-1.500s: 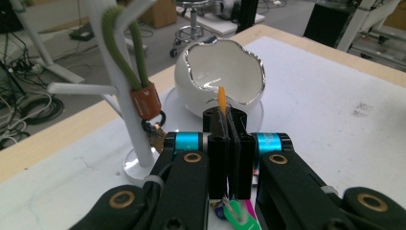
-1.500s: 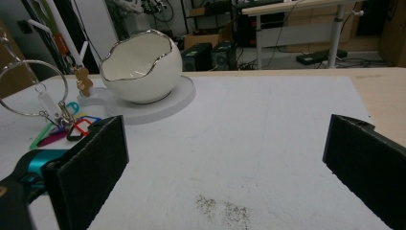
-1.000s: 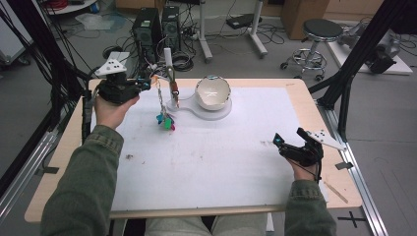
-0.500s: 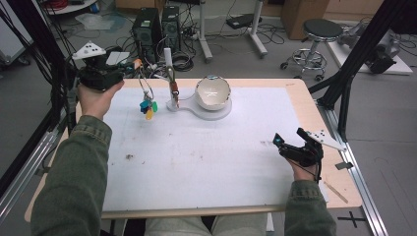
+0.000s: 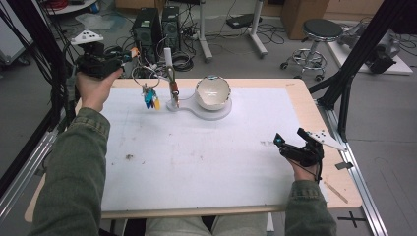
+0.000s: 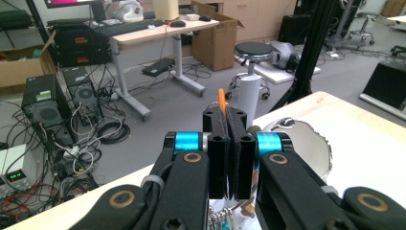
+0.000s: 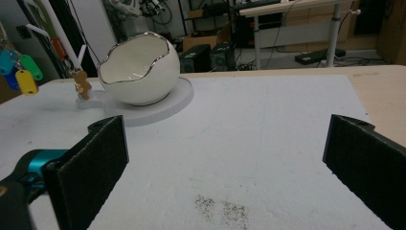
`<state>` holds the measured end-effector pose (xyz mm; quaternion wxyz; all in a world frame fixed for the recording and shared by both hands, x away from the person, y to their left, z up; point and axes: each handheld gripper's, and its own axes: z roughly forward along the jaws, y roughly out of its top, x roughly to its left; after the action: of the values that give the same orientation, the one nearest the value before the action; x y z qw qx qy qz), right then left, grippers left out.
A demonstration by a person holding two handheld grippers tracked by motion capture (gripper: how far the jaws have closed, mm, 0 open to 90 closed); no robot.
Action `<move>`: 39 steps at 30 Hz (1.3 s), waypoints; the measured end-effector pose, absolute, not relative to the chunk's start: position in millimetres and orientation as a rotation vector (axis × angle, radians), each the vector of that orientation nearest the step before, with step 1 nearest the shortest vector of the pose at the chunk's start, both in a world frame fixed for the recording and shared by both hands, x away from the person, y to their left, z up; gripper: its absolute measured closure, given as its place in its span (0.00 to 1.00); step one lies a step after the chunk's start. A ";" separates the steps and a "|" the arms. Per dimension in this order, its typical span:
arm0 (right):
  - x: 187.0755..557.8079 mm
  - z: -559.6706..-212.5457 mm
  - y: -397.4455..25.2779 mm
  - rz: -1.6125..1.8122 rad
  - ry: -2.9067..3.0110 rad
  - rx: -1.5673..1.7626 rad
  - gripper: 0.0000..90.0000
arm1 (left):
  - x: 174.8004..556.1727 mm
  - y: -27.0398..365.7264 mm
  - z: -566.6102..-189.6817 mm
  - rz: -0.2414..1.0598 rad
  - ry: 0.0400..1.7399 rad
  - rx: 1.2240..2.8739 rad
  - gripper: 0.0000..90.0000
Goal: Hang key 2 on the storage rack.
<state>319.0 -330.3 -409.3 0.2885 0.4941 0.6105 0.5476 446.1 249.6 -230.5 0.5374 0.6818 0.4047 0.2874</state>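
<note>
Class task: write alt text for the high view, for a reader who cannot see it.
The left gripper, raised at the table's far left corner, dangles a bunch of keys with coloured tags beside a white egg-shaped bowl on its stand. The right gripper rests open near the right edge.

Bowl right of key tags

Even, diffuse overhead light fills the room, bright without harsh contrast. The white mat reads pale and slightly washed out, with only faint, soft shadows under the egg-shaped bowl and the person's forearms. In the high view fine detail is soft and grainy. The right gripper view blurs its own near jaws, and the left gripper view bends straight lines near its edges.
</note>
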 end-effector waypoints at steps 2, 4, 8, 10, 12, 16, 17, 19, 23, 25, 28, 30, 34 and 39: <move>318.8 -409.2 -330.7 1.463 1.628 1.315 0.01 | 449.4 251.1 -232.9 0.686 0.976 1.628 0.97; 318.6 -409.1 -330.6 1.465 1.627 1.319 0.01 | 452.4 252.7 -235.2 0.680 0.986 1.635 0.97; 318.6 -409.2 -331.0 1.462 1.627 1.314 0.01 | 456.7 253.9 -238.2 0.681 1.002 1.633 0.97; 318.5 -409.1 -331.1 1.463 1.628 1.312 0.01 | 459.1 253.9 -239.7 0.679 1.007 1.629 0.97; 318.3 -409.2 -331.2 1.463 1.628 1.312 0.01 | 461.6 253.8 -242.0 0.668 1.010 1.628 0.97; 318.6 -409.3 -331.5 1.464 1.627 1.312 0.01 | 466.4 251.3 -245.5 0.666 1.022 1.623 0.97; 318.6 -409.4 -331.6 1.464 1.629 1.310 0.01 | 467.7 251.0 -246.0 0.661 1.024 1.613 0.97; 318.5 -409.3 -331.4 1.465 1.629 1.310 0.01 | 469.8 251.0 -246.9 0.651 1.040 1.581 0.97; 318.3 -409.3 -331.4 1.464 1.630 1.308 0.01 | 473.3 249.6 -247.8 0.639 1.058 1.547 0.97; 318.0 -409.2 -331.6 1.468 1.628 1.311 0.01 | 474.6 248.9 -248.7 0.641 1.066 1.541 0.97; 317.9 -409.4 -332.5 1.469 1.624 1.314 0.01 | 477.7 249.6 -250.1 0.628 1.084 1.515 0.97; 317.4 -409.3 -332.8 1.469 1.624 1.311 0.01 | 480.4 248.8 -251.9 0.612 1.087 1.497 0.97; 318.0 -409.5 -332.9 1.469 1.624 1.311 0.01 | 485.4 246.2 -255.2 0.596 1.090 1.484 0.97; 318.0 -409.8 -333.3 1.468 1.625 1.314 0.01 | 489.1 242.6 -258.5 0.565 1.084 1.459 0.97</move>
<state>318.0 -333.3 -409.8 0.2898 0.4923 0.6090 0.5502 489.1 242.6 -258.5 0.5802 0.6244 0.4637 0.2419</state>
